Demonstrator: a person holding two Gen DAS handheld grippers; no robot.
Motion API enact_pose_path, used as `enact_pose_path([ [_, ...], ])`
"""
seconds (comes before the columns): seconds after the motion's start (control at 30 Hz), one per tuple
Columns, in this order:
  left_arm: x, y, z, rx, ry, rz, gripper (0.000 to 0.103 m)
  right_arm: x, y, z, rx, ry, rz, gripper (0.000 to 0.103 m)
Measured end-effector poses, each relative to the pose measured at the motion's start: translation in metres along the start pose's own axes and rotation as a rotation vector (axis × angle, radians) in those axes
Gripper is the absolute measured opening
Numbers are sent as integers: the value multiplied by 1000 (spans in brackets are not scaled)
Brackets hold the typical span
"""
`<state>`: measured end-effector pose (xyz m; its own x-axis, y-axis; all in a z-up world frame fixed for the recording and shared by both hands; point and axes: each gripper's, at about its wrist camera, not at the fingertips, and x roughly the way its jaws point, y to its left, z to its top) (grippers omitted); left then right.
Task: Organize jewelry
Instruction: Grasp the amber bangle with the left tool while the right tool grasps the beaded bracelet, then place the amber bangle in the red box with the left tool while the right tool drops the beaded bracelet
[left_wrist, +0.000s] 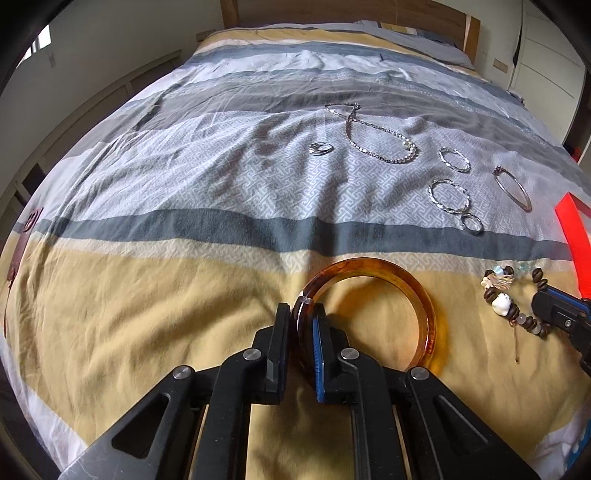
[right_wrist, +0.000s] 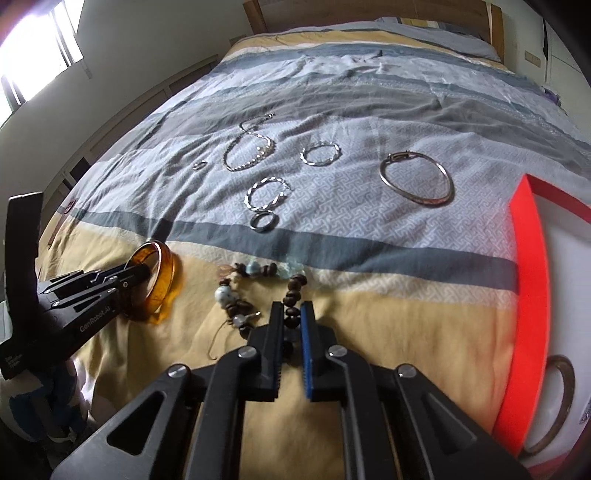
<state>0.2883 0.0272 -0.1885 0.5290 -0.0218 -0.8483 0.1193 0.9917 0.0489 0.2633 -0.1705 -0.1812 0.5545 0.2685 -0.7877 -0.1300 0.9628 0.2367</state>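
My left gripper (left_wrist: 300, 314) is shut on the rim of an amber bangle (left_wrist: 424, 302), which rests tilted on the yellow part of the bedspread; it also shows in the right wrist view (right_wrist: 162, 273). My right gripper (right_wrist: 291, 314) is shut on a brown beaded bracelet (right_wrist: 295, 286) with pale stone beads, lying on the bed; it also shows in the left wrist view (left_wrist: 502, 295). Farther out lie two twisted silver bangles (right_wrist: 267, 194) (right_wrist: 320, 153), a silver ring (right_wrist: 263, 220), a plain metal bangle (right_wrist: 417, 177), a pearl chain necklace (right_wrist: 251, 147) and a small ring (left_wrist: 320, 148).
A red-rimmed white tray (right_wrist: 528, 280) sits at the right on the bed, with a dark bangle (right_wrist: 561, 402) in it. The bedspread (left_wrist: 184, 192) is wrinkled and striped. A wooden headboard (left_wrist: 332, 11) is at the far end; walls and a window stand to the left.
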Motion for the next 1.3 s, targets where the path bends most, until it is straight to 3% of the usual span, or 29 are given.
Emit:
enact_pose_path([
  [0.23, -33, 6, -12, -17, -22, 18, 10, -45, 2, -8, -11, -55, -9, 8],
  [0.77, -136, 13, -40, -18, -153, 42, 10, -171, -12, -35, 38, -238, -60, 8],
  [1.3, -223, -37, -49, 41, -287, -25, 10, -292, -40, -66, 55, -426, -137, 8],
])
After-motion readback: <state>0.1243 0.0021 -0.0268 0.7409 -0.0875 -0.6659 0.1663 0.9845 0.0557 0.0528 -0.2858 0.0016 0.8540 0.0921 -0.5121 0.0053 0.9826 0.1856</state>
